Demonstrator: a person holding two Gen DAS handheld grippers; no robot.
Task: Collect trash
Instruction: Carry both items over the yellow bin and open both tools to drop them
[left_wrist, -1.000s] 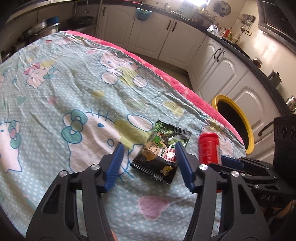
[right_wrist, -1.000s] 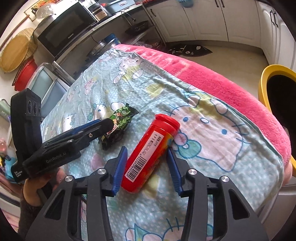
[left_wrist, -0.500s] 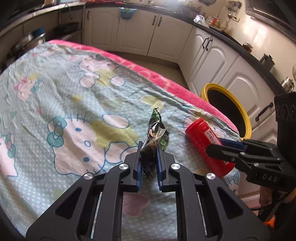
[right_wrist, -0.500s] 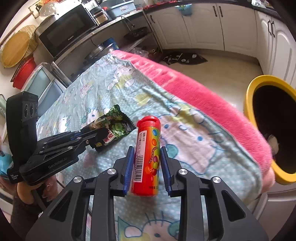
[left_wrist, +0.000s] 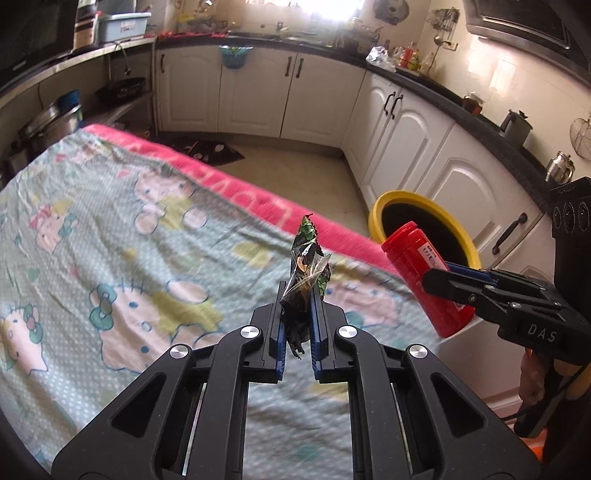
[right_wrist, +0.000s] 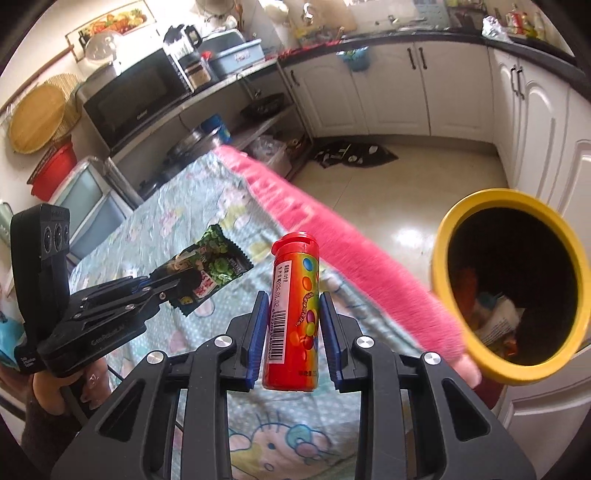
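Observation:
My left gripper (left_wrist: 298, 295) is shut on a crumpled green and black snack wrapper (left_wrist: 306, 258), held edge-up above the cartoon-print cloth (left_wrist: 110, 229). From the right wrist view the same wrapper (right_wrist: 210, 266) hangs flat from the left gripper (right_wrist: 173, 280). My right gripper (right_wrist: 293, 299) is shut on a red candy tube (right_wrist: 293, 317) with a barcode label, lifted upright off the cloth. The tube (left_wrist: 424, 280) shows at the right of the left wrist view, in front of the yellow-rimmed bin (left_wrist: 469, 243). That bin (right_wrist: 576, 266) stands on the floor beyond the table's pink edge, with trash inside.
The pink towel edge (right_wrist: 332, 236) borders the cloth on the bin's side. White cabinets (left_wrist: 436, 155) line the far wall and the right. A dark mat (right_wrist: 354, 155) lies on the tiled floor. A microwave (right_wrist: 136, 99) sits on the back counter. A hand (right_wrist: 48, 387) holds the left gripper's handle.
Both grippers closed, the left on the wrapper and the right on the candy tube, then lifted them off the cloth. Both have moved up and toward the yellow bin.

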